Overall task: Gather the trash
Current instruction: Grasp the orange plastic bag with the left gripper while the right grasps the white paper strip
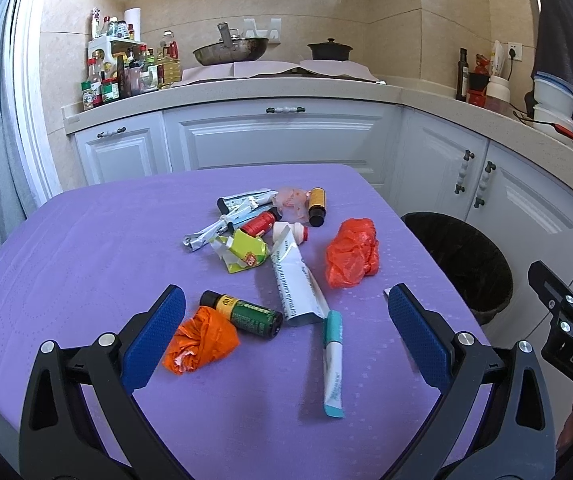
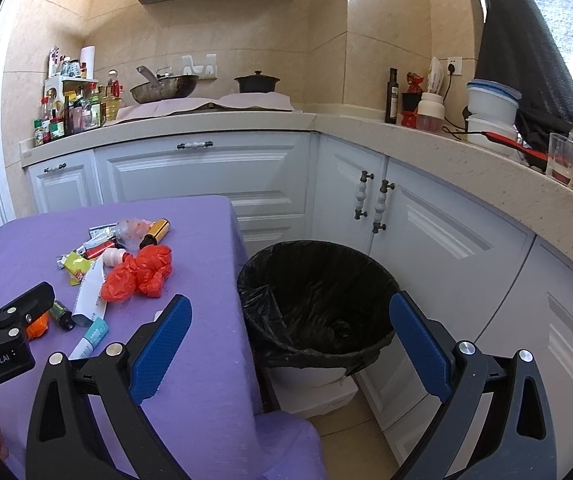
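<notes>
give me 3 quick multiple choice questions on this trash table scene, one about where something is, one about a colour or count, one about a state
1. Where does the trash bin stand?
A. on the table
B. on the floor beside the table
C. on the counter

2. What colour is the tablecloth?
A. purple
B. green
C. white

3. How stands the left gripper?
A. shut on a bottle
B. shut on a bag
C. open, holding nothing

Answers: 1 B, the black-lined bin sits on the floor at the table's edge. 2 A, the cloth under the trash is purple. 3 C, its blue fingers are spread wide above the green bottle and the teal tube, gripping neither.
</notes>
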A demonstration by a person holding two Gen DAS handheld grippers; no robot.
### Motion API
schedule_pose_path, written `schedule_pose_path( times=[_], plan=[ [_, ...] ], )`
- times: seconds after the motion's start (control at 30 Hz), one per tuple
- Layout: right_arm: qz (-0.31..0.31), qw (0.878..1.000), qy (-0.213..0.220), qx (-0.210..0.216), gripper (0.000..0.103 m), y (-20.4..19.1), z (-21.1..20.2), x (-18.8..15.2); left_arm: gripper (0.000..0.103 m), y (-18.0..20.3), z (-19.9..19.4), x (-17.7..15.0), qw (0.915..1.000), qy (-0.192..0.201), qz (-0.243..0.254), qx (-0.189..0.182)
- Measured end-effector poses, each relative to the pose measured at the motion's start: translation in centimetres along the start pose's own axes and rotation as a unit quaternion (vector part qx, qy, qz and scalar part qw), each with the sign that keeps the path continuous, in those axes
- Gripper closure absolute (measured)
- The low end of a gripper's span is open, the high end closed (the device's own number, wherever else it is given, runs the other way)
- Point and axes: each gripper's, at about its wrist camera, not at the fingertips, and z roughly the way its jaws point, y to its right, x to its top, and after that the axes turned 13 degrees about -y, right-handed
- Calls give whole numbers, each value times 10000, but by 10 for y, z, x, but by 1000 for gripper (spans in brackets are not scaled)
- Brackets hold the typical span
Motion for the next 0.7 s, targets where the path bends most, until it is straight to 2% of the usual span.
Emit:
schedule_pose_path(
  times=[0.17,0.4,0.6,0.7],
  plan=[
    [-81,9997,-99,209,7,-11,6,-2,4,-16,4,-1,9998,-81,-49,159],
    [-281,9981,-312,456,7,-31,17,-4,4,-53,17,-14,9976,-448,-331,416],
    [-397,9957,-506,668,7,-45,28,-7,11,-72,29,-24,9948,-789,-457,456],
    [-457,9949,-561,709,7,-50,32,-8,12,-75,34,-24,9945,-824,-449,460]
  ],
)
